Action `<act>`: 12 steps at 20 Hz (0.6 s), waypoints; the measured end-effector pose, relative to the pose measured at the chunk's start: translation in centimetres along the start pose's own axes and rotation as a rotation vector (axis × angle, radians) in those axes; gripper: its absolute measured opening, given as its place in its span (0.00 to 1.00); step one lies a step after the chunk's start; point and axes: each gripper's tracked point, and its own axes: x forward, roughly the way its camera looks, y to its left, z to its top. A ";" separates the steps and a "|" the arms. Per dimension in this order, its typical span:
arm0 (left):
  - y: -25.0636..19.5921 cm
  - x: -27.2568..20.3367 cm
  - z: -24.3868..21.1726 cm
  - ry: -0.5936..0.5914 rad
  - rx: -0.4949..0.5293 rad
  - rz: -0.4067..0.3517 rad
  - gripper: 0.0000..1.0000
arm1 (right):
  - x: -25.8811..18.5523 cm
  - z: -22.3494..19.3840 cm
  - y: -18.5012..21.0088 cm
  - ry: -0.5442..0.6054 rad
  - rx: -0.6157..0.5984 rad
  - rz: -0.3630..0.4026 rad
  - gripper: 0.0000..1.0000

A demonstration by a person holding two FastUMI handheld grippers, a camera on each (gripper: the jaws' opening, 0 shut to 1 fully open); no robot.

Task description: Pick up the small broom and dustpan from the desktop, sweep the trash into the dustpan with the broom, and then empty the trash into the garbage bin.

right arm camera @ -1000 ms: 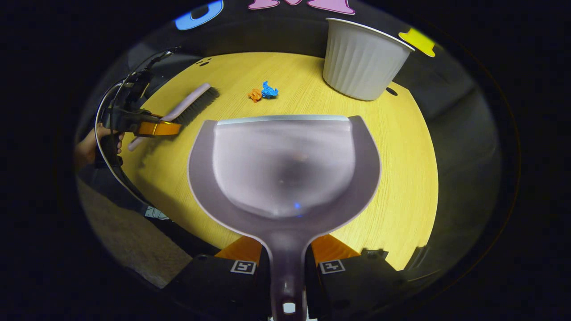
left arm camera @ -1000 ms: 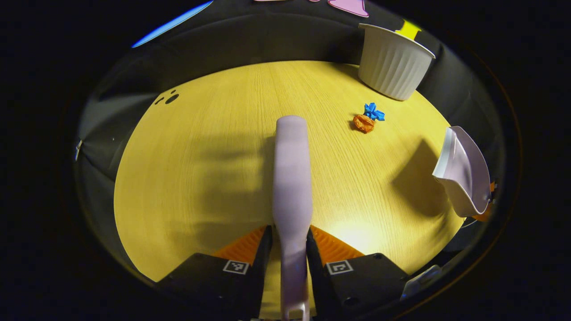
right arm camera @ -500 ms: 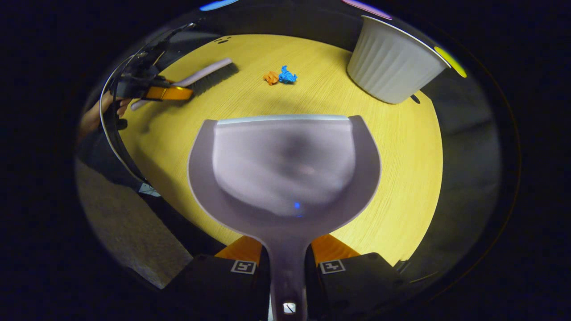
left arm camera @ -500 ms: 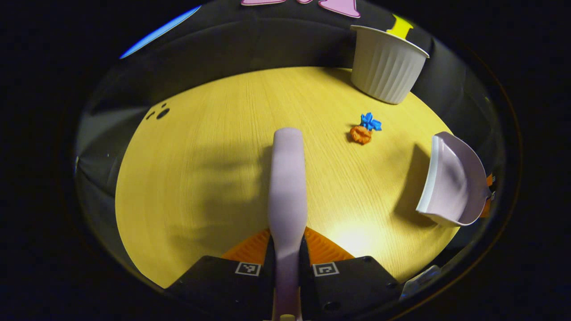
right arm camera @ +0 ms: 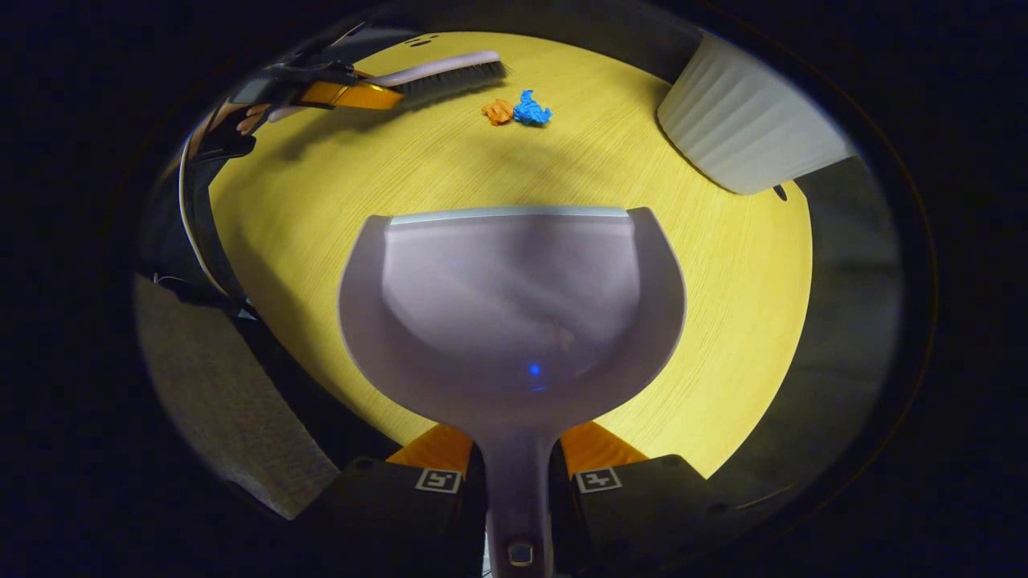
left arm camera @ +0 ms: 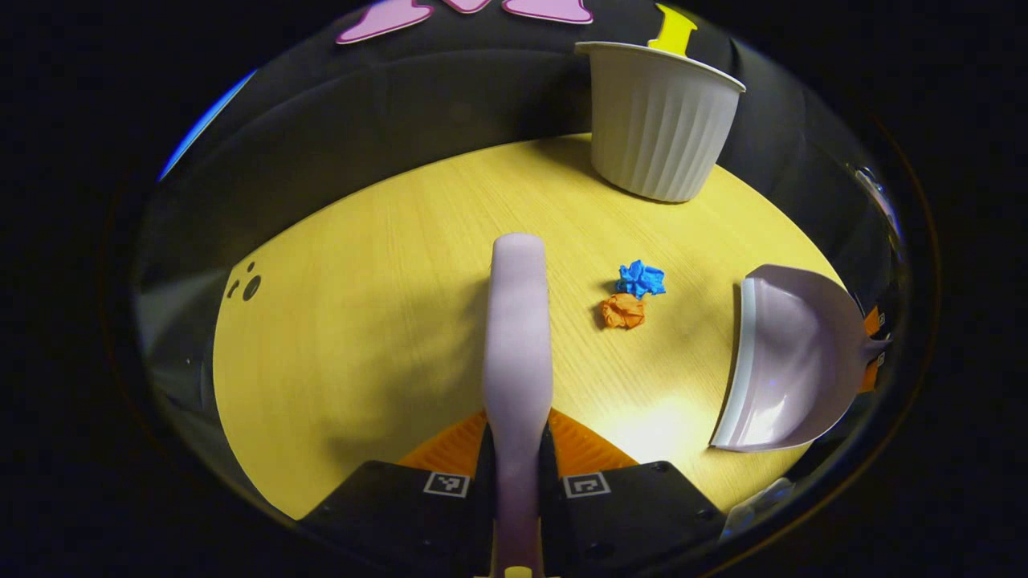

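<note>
Swung nearer since earlier: trash [left arm camera: 630, 297] just right of broom [left arm camera: 518, 337], clamped lengthwise in left gripper [left arm camera: 517, 482]; dustpan [right arm camera: 514, 305], clamped by right gripper [right arm camera: 518, 482], mouth facing trash, well apart.

— What blocks the desktop [left arm camera: 385, 321]?
— Only the bin [left arm camera: 658, 120] at its far edge and two paper scraps [left arm camera: 630, 295] mid-table.
— Room beside them?
— Bare wood lies between scraps and dustpan [right arm camera: 514, 305].

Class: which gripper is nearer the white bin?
Hard to tell. The left gripper, holding the broom, and the right gripper, holding the dustpan, both sit well short of the bin.
</note>
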 end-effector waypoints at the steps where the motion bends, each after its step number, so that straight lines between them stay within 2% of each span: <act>1: -0.5 0.5 0.4 0.010 0.014 -0.013 0.27 | 0.0 0.2 -0.1 -0.005 0.012 0.006 0.37; 2: -0.8 0.9 0.6 0.024 0.037 -0.023 0.27 | 0.2 0.4 -0.3 -0.007 0.021 0.009 0.33; 3: -1.2 1.3 0.7 0.036 0.061 -0.031 0.28 | 0.3 0.5 -0.5 -0.007 0.025 0.011 0.37; 7: -4.0 1.6 1.5 0.061 0.139 -0.110 0.26 | 0.7 0.8 -0.8 -0.013 0.020 0.029 0.37; 9: -6.5 1.1 1.3 0.079 0.179 -0.179 0.28 | 0.8 1.0 -0.9 -0.019 0.016 0.039 0.37; 10: -7.5 0.8 1.0 0.090 0.195 -0.219 0.28 | 0.9 1.0 -1.1 -0.024 0.014 0.041 0.33; 12: -9.5 0.1 0.8 0.102 0.209 -0.299 0.28 | 0.8 0.7 -1.2 -0.031 0.002 0.046 0.37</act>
